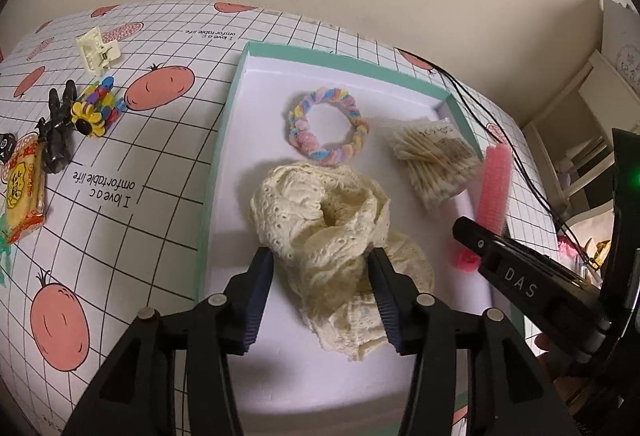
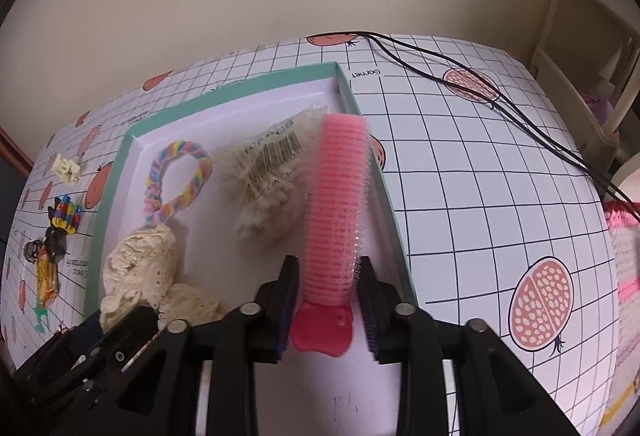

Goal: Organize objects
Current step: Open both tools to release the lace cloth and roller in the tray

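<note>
We see the left claw (image 1: 320,268) at lower centre of its frame, its fingers set apart on either side of the cream lace fabric scrunchie (image 1: 332,232), touching it but not visibly squeezing it. The scrunchie lies inside the shallow white-lined box with a teal rim (image 1: 224,140). Above it rests the pastel rainbow braided hair tie (image 1: 326,124); at right, the clear bag of cotton swabs (image 1: 436,160). In the right view, the right claw (image 2: 328,284) is clamped on the pink ribbed plastic hair roller (image 2: 340,204), over the box's right edge. At upper left, a cream plastic clip (image 1: 98,50) sits on the grid-patterned surface (image 1: 160,164).
</note>
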